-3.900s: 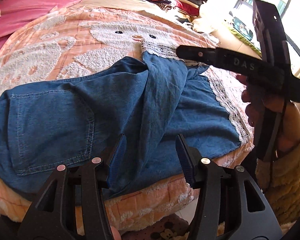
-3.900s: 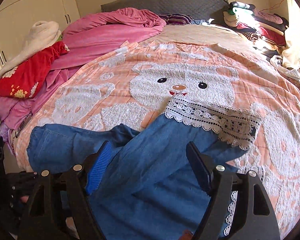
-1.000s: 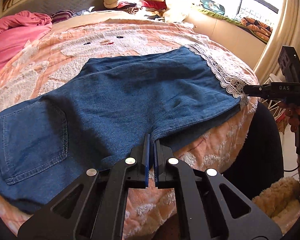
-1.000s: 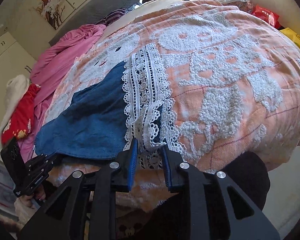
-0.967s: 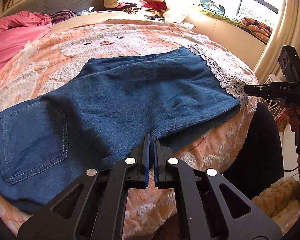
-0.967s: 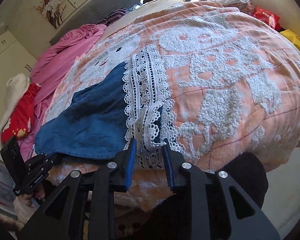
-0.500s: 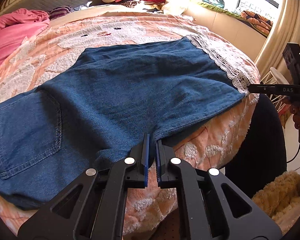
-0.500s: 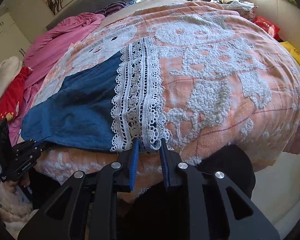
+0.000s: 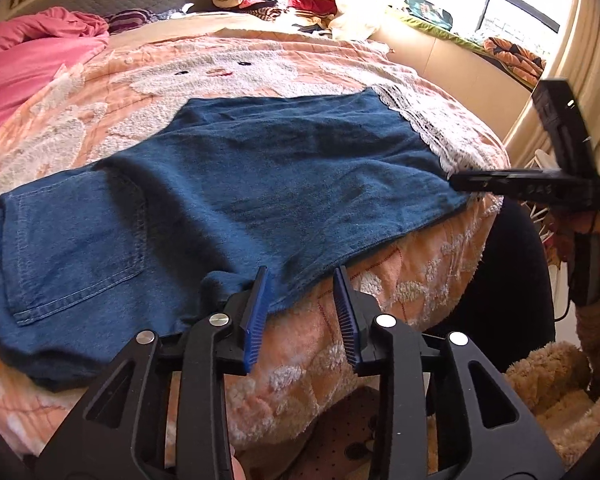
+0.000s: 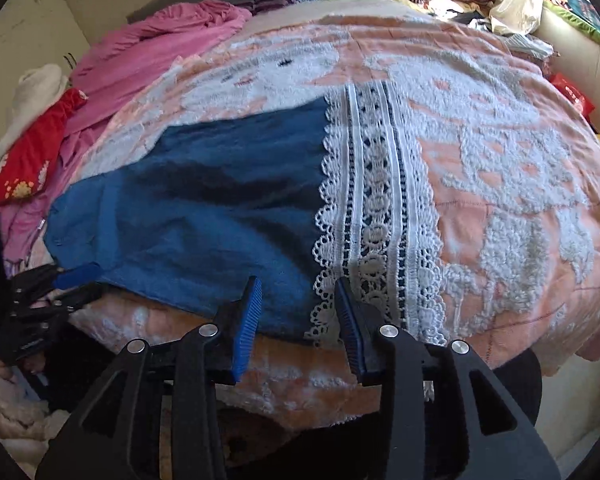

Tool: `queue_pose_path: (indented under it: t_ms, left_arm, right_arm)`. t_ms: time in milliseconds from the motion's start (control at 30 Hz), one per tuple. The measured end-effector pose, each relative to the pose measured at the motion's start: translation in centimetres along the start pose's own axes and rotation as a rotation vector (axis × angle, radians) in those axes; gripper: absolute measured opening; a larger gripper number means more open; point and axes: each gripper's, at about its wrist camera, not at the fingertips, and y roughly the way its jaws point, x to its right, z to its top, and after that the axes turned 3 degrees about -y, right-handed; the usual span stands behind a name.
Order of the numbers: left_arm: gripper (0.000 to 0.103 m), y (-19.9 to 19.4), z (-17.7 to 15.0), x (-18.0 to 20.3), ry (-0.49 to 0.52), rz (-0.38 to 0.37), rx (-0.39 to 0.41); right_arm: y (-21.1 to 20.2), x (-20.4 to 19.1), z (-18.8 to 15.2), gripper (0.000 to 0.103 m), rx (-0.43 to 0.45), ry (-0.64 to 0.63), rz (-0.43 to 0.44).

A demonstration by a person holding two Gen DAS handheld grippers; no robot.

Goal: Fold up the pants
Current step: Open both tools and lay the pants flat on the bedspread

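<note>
The pants (image 9: pixel 228 184) lie spread flat on the bed (image 9: pixel 400 280), blue denim with a back pocket (image 9: pixel 76 240) toward the left of the left hand-held gripper (image 9: pixel 302 296) and a white lace hem (image 10: pixel 376 216) at the far leg end.

Left hand-held gripper: the jaws are opening. Its blue pads (image 9: pixel 256 320) stand apart at the near edge of the bed. The near edge of the denim lies just ahead of and partly between the pad tips — the left pad sits against the cloth edge, the right pad is over bare blanket. No cloth is pinched.

Right hand-held gripper (image 10: pixel 298 312): the jaws are opening. The near corner of the pants, where denim meets lace hem, lies directly ahead of the gap between the pads. The denim extends ahead and to the left of this gripper; the lace band runs straight away from it, just right of centre. The pads do not press on the cloth.

Cross views: in the left wrist view, the right hand-held gripper appears at the right, its tip beside the hem corner, held by a hand (image 9: pixel 596 240) in a fleecy sleeve. In the right wrist view, the left hand-held gripper appears at the far left, at the denim edge.

A pink quilt (image 10: pixel 160 40) lies beyond the pants, to the far left.
</note>
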Motion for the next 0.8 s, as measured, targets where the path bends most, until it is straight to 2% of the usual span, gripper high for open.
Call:
queue_pose_path:
  t_ms: [100, 167, 300, 367, 400, 433, 533, 600, 633, 667, 800]
  left_arm:
    - [0.037, -3.1, -0.2, -2.0, -0.061, 0.049, 0.057]
    - [0.038, -5.1, -0.4, -4.2, -0.127, 0.114, 0.09]
    - [0.044, -8.7, -0.8, -10.1, -0.324, 0.267, 0.156]
    - [0.055, -9.8, -1.1, -12.8, -0.407, 0.323, 0.172]
    - [0.065, -10.0, -1.1, -13.7, -0.434, 0.349, 0.173]
    - [0.067, -9.9, -1.2, -14.5, -0.452, 0.369, 0.171]
    - [0.067, -8.9, -1.1, -16.4, -0.481, 0.405, 0.147]
    - [0.066, -7.5, -1.2, -16.9, -0.494, 0.389, 0.124]
    - [0.048, -6.7, -1.2, -17.0, -0.504, 0.375, 0.105]
    - [0.036, -6.1, -1.2, -17.1, -0.505, 0.384, 0.087]
    - [0.034, -6.7, -0.4, -16.9, -0.516, 0.409, 0.117]
  right_arm:
    - [0.7, 0.0, -0.1, 0.038, -0.005, -0.01, -0.007]
    - [0.5, 0.0, 0.0, 0.041, -0.003, -0.008, 0.008]
    - [-0.8, -0.2, 0.0, 0.042, 0.035, -0.009, 0.015]
    - [-1.1, -0.5, 0.1, 0.043, 0.047, -0.016, 0.031]
    - [-1.2, -0.7, 0.2, 0.043, 0.051, -0.02, 0.044]
    - [-1.2, -0.9, 0.3, 0.043, 0.054, -0.024, 0.048]
    - [-1.0, -1.5, 0.7, 0.043, 0.056, -0.038, 0.058]
    - [-0.8, -1.8, 1.0, 0.048, 0.051, -0.039, 0.064]
    - [-0.6, -1.8, 1.1, 0.049, 0.049, -0.042, 0.067]
    - [-0.4, -1.9, 1.2, 0.049, 0.045, -0.044, 0.064]
    - [0.9, -1.8, 1.1, 0.049, 0.004, -0.032, 0.049]
